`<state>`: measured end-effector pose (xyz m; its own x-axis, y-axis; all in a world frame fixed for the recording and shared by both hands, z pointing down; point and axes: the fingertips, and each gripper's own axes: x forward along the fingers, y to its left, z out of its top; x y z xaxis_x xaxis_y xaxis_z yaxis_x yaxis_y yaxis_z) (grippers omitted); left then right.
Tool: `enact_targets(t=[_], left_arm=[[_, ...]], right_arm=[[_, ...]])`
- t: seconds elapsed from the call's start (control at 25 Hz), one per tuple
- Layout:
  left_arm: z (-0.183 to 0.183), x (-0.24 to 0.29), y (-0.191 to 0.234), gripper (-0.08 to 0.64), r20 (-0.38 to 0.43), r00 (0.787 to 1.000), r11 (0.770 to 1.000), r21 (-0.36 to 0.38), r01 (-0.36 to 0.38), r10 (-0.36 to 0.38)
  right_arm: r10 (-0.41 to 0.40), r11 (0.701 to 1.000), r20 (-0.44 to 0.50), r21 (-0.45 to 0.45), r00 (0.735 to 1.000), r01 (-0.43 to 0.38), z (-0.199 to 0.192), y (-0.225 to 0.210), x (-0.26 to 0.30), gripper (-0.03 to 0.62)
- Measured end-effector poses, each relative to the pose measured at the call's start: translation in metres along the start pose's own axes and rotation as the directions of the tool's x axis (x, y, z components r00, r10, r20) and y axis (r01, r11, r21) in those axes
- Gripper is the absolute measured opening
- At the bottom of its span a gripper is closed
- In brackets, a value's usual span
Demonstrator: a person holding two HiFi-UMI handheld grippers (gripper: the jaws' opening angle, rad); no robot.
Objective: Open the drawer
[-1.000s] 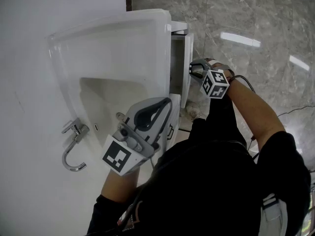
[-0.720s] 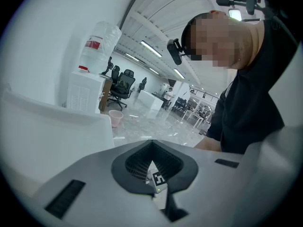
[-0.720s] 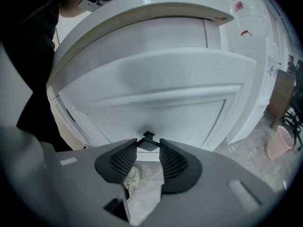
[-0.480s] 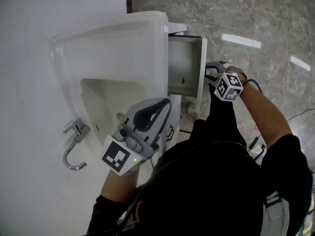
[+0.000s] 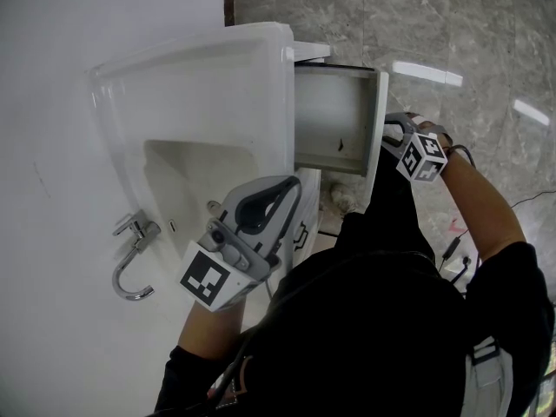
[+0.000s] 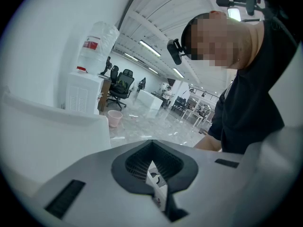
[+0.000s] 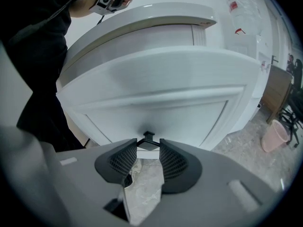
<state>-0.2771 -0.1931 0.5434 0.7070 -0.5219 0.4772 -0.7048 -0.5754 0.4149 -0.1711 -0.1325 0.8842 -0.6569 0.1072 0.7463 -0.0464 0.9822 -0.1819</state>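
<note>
White rigid drawer, likely light, smooth-sliding; best taken by dark knob, pinched now in right tool; left tool pressed together, empty.

Open-plan office: swivel chairs, desks, water dispenser, ceiling strip lights, polished marble floor. Washbasin against white wall.

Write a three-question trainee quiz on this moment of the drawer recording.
1. Fill in: the left gripper's jaws are ____ and hold nothing.
2. Which gripper has its jaws on the drawer's knob? A) left gripper B) right gripper
3. True or false: the drawer below the sink is fully closed.
Key: 1 shut; 2 B; 3 false, it is pulled out.
</note>
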Motion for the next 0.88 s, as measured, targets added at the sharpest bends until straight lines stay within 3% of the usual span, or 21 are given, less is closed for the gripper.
enact_targets(t=[0.88], left_arm=[[0.0061, -0.008, -0.002, -0.006, 0.0, 1.0, 1.0, 0.016, -0.007, 0.007]], right_arm=[[0.0, 1.0, 0.004, 0.03, 1.0, 0.0, -0.0069, -0.0007, -0.0068, 0.146]])
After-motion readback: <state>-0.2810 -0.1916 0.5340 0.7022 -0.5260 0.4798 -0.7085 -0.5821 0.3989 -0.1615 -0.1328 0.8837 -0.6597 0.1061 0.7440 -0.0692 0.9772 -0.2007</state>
